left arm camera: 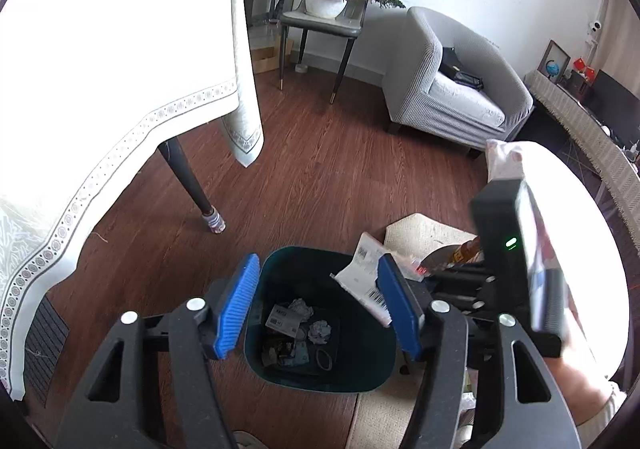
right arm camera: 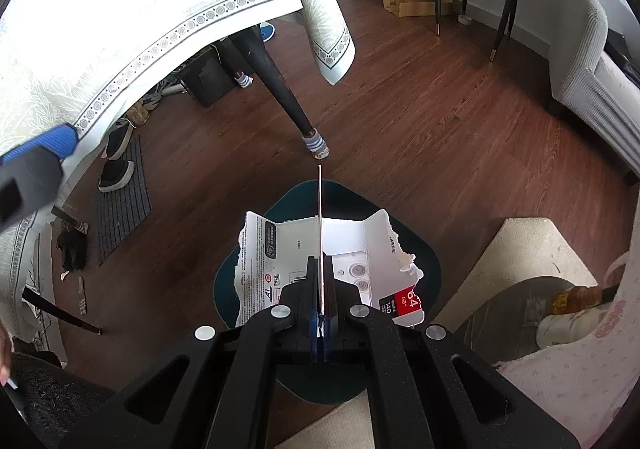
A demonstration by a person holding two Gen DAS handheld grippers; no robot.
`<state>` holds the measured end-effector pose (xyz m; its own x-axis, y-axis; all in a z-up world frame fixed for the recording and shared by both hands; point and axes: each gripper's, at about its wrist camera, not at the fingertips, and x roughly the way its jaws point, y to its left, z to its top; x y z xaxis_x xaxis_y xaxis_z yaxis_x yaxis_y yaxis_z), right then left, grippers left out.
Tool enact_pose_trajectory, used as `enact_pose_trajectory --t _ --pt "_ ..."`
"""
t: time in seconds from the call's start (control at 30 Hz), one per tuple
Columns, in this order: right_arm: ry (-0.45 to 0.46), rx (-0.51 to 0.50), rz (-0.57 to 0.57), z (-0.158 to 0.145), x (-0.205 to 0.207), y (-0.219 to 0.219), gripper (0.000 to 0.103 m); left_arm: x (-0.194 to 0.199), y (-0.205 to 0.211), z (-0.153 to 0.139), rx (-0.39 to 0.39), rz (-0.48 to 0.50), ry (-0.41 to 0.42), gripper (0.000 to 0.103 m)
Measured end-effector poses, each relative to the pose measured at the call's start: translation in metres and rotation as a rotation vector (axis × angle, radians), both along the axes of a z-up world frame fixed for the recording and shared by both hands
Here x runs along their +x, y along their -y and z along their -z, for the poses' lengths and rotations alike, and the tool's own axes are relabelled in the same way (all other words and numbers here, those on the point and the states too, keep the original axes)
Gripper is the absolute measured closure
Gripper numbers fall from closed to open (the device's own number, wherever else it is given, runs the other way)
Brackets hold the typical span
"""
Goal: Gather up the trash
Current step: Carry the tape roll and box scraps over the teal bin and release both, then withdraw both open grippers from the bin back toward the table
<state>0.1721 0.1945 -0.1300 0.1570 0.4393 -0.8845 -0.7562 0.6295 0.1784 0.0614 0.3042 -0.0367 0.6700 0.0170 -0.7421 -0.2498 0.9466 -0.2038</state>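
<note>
Presently, right gripper (right arm camera: 320,313) clamped on torn packaging card (right arm camera: 320,249), card held above dark green bin (right arm camera: 424,249), left gripper (left arm camera: 316,305) parted and empty over bin holding crumpled paper (left arm camera: 320,331), bin on wooden floor (left arm camera: 320,153).

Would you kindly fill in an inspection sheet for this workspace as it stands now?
Surface: brown wood floor, beige rug beside the bin.
Job's things: dark teal bin holding crumpled paper and packaging; torn card packaging above it.
Clutter: shoes and a dark mat under the table.
Grippers: left gripper open, empty, over the bin; right gripper shut on the torn card packaging.
Cables: nothing seen.
Surroundings: tablecloth-covered table, grey armchair, chair with potted plant.
</note>
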Motion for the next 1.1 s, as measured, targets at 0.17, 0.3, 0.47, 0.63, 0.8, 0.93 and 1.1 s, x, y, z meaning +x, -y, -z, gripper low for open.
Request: enact_pose_trajectory --t 0.17,0.3,0.47,0.63,0.8,0.93,1.1 --pt "-0.027 -0.051 -0.01 0.021 -0.002 -0.002 0.101 -0.004 0.0 -0.016 -0.015 -0.015 0.046 0.047" --pt "-0.047 -0.088 -0.021 0.037 -0.005 -0.003 0.099 -0.006 0.0 -0.027 -0.028 -0.029 0.074 0.051" --pt "-0.062 -0.117 -0.035 0.05 -0.012 -0.002 0.099 -0.007 0.002 -0.04 -0.035 -0.032 0.102 0.052" --pt "-0.055 -0.115 -0.046 0.048 -0.016 0.003 0.099 -0.01 0.009 -0.052 -0.016 -0.024 0.123 0.052" --pt "-0.045 -0.097 -0.058 0.039 -0.021 0.009 0.099 -0.014 0.015 -0.064 0.002 -0.018 0.151 0.052" --pt "-0.025 -0.082 -0.066 0.03 -0.025 0.012 0.098 -0.018 0.018 -0.071 0.003 -0.018 0.167 0.052" --pt "0.0 -0.054 -0.06 0.017 -0.027 0.018 0.085 -0.019 0.023 -0.077 0.009 -0.012 0.178 0.052"
